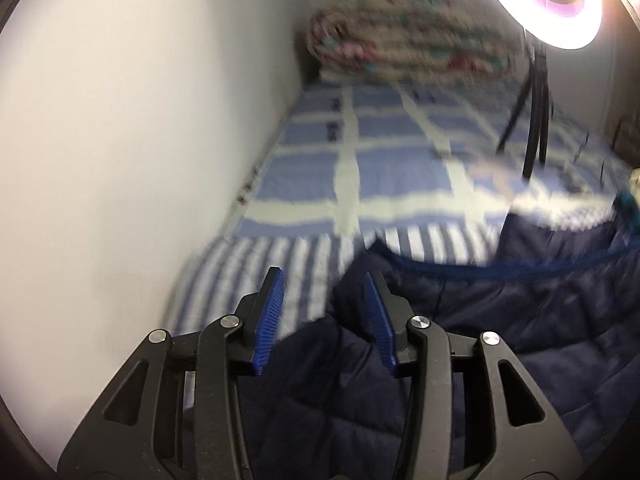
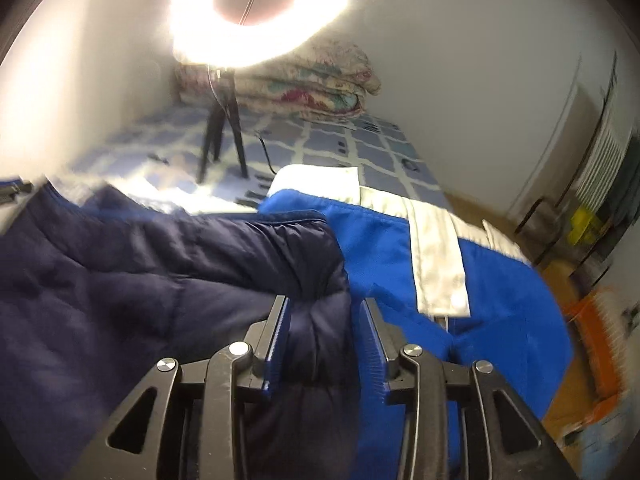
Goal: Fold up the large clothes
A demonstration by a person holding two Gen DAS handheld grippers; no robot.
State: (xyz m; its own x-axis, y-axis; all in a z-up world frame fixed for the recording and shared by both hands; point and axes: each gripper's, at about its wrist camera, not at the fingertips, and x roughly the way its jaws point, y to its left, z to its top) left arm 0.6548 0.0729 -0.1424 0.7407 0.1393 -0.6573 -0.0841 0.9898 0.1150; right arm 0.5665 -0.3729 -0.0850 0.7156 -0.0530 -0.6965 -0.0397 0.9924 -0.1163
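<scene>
On the bed, over a blue-and-white checked cover, a dark navy quilted jacket lay spread across the near end, its bulk toward the right of the left wrist view and its edge trimmed in brighter blue. The left gripper hung just above the jacket's near edge with its jaws parted; the blue ribbed pads stood clear of the cloth and nothing was pinched between them. Striped bedding showed past the left finger, and a pale wall ran close along that side.

From the right wrist view, the right gripper straddled a puckered corner of the same jacket. The jaws stood partly open, the navy fabric bunched between them; the left pad lay against the cloth, but a gap showed at the right pad, so no grip was closed. Beside the jacket, touching its right edge, a bright blue garment with white bands lay folded.

Farther up the bed stood a ring light on a black tripod, glaring strongly. Behind it, against the far wall, sat a folded floral quilt. Off the bed's right side, blurred orange and yellow clutter sat on the floor.
</scene>
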